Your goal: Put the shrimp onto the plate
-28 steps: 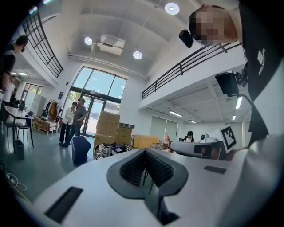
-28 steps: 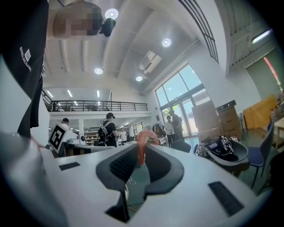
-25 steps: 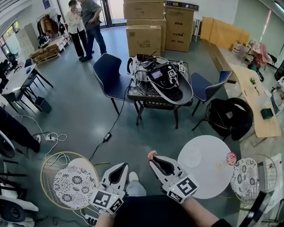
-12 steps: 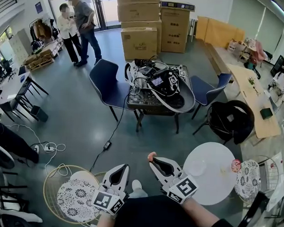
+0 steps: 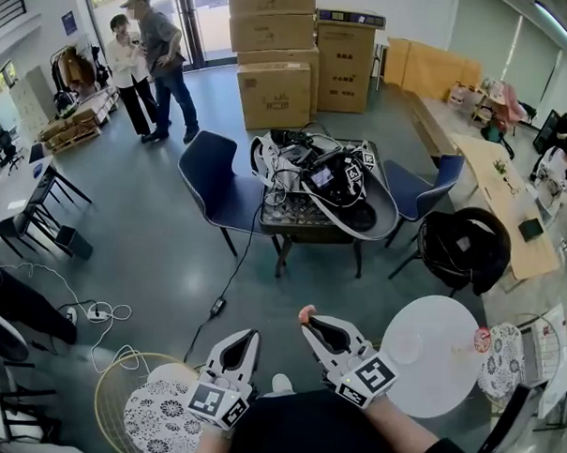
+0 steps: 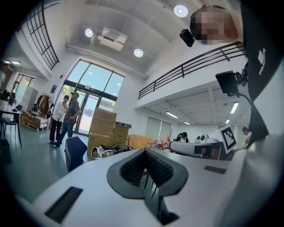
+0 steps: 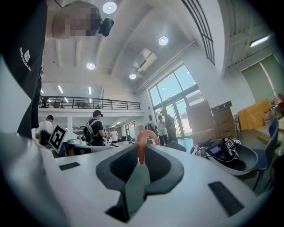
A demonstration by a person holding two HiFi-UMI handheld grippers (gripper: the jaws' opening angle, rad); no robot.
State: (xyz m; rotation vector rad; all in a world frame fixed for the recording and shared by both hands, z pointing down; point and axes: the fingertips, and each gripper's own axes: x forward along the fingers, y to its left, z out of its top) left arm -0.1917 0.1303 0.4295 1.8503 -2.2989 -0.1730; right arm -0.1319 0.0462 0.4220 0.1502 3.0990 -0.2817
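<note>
The right gripper (image 5: 309, 321) pinches the shrimp (image 5: 304, 312) at its jaw tips, tail poking past them, the left gripper (image 5: 242, 337) is closed on nothing, and the round white table (image 5: 438, 373), likely bearing the plate, lies just to the right gripper's right.

Shrimp (image 7: 142, 138) in right claw (image 5: 308, 321) — round table (image 5: 446, 371) rightward

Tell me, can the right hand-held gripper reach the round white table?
Probably yes: the right hand-held gripper, shut on the pink shrimp, hangs beside the round white table, nothing between them.
</note>
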